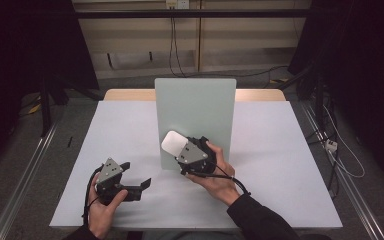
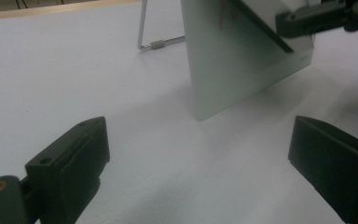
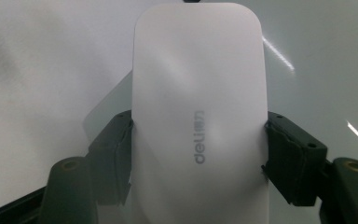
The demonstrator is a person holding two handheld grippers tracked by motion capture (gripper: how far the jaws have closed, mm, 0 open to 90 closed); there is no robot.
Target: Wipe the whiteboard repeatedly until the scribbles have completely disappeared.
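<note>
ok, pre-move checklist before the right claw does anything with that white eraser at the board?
1. Grip on white eraser: ok, the right claw is shut on both its long sides.
2. Eraser seated straight: ok, it runs lengthwise between the jaws in the right gripper view.
3. Eraser against the whiteboard: cannot tell; it sits in front of the lower left part, contact unclear.
4. Board stands upright: ok, its wire stand shows behind it.
5. Left claw out of the way: ok, open and empty, over the table, left of the board.
6. Marks on the board: cannot tell; faint red traces in the left gripper view.
</note>
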